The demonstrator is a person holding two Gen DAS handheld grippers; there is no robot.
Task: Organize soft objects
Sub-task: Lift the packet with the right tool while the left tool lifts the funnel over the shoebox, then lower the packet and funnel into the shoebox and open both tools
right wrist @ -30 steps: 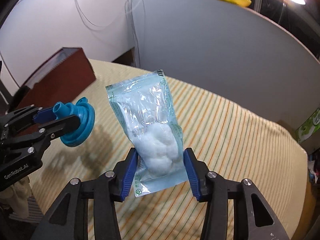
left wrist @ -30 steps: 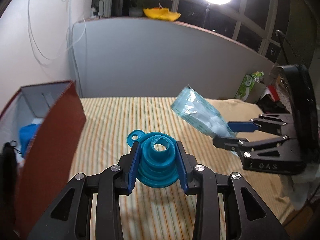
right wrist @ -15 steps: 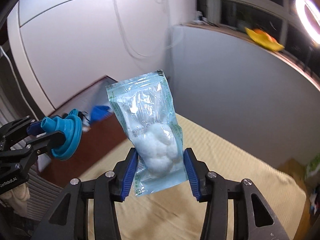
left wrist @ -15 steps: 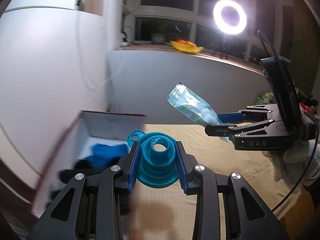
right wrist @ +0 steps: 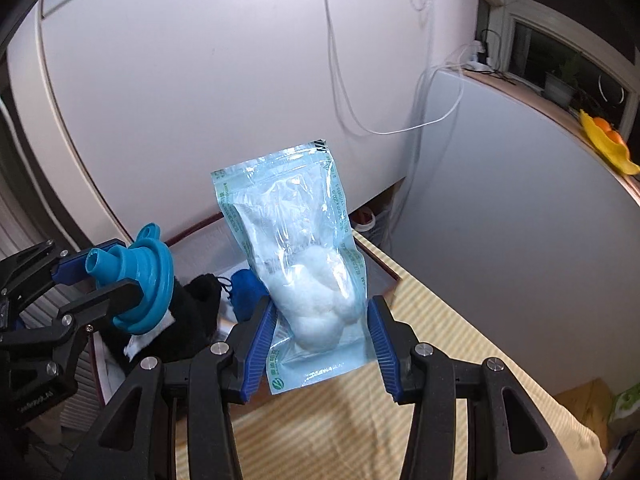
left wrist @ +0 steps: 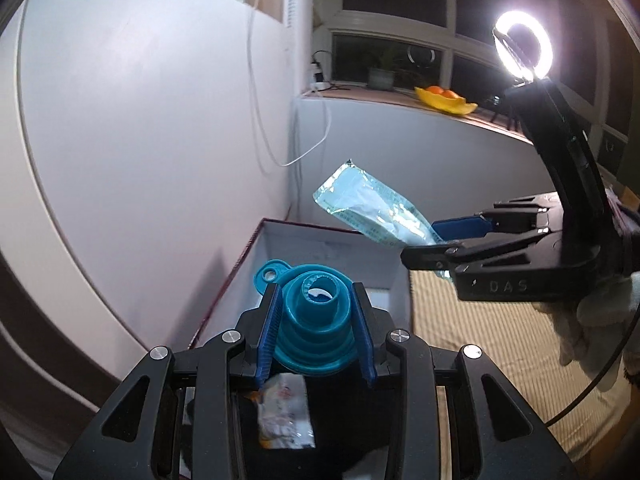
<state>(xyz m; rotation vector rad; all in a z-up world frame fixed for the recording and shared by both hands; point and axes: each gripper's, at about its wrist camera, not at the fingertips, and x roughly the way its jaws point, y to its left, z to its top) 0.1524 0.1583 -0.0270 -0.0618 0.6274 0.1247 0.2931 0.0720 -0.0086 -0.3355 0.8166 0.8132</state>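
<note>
one blue funnel (left wrist: 316, 320), one cotton pouch (right wrist: 304, 272), one box (left wrist: 332, 248), two grippers (left wrist: 316, 334) (right wrist: 322, 344)

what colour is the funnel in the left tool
Teal blue funnel, clearest in the left wrist view.

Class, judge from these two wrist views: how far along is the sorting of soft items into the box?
Done: the box already holds a black item, a blue cloth and a small packet. In hand: the left gripper grips a teal funnel; the right gripper grips a cotton bag. Left: releasing both into the box.
</note>
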